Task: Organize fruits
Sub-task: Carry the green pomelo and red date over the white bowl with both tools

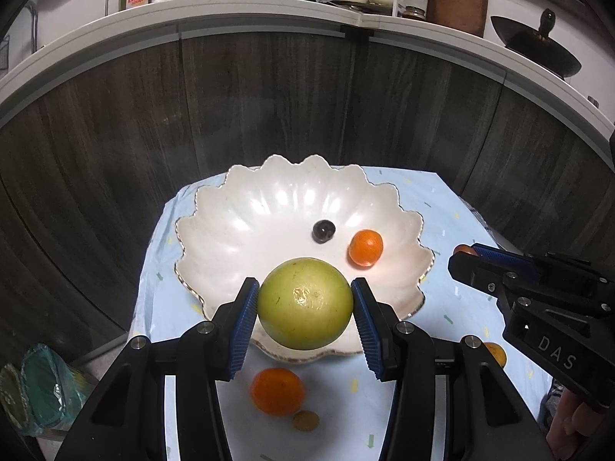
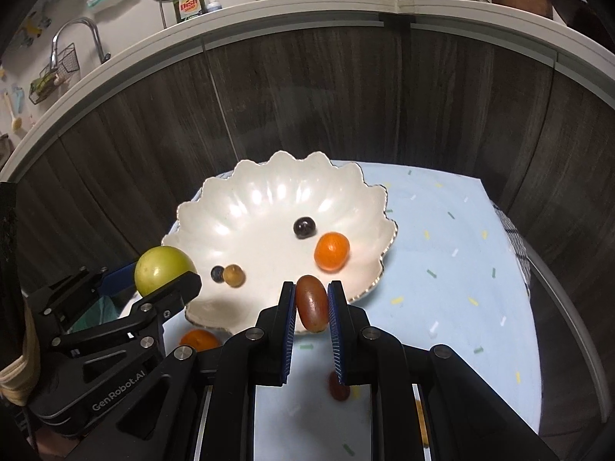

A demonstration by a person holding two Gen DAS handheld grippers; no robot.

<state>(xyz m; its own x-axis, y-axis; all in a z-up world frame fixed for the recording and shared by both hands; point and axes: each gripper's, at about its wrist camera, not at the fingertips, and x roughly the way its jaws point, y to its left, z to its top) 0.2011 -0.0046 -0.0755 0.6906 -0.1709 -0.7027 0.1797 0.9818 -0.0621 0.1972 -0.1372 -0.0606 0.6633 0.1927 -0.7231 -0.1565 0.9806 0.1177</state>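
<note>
Two grippers hang over a small table covered with a pale blue cloth (image 2: 442, 230), each clenched on a fruit. On the left, the left gripper (image 1: 305, 303) grasps a round green fruit (image 1: 305, 303) between its blue pads, over the near rim of a white scalloped bowl (image 1: 246, 230). Inside that bowl, toward its right side, lie a dark round berry (image 1: 323, 230) and a small orange fruit (image 1: 365, 247); the right wrist view also shows a second dark berry (image 2: 217, 273) touching a small brownish fruit (image 2: 234, 275) on the bowl's near left. On the cloth nearer than the bowl sit another orange fruit (image 1: 277, 392) and a small tan fruit (image 1: 306, 420) just beside it. Farther right, the right gripper (image 2: 312, 303) is clamped on an oblong reddish-brown fruit (image 2: 312, 303), at the bowl's near right edge. Below its fingers a similar reddish fruit (image 2: 339, 388) lies on the cloth.
</note>
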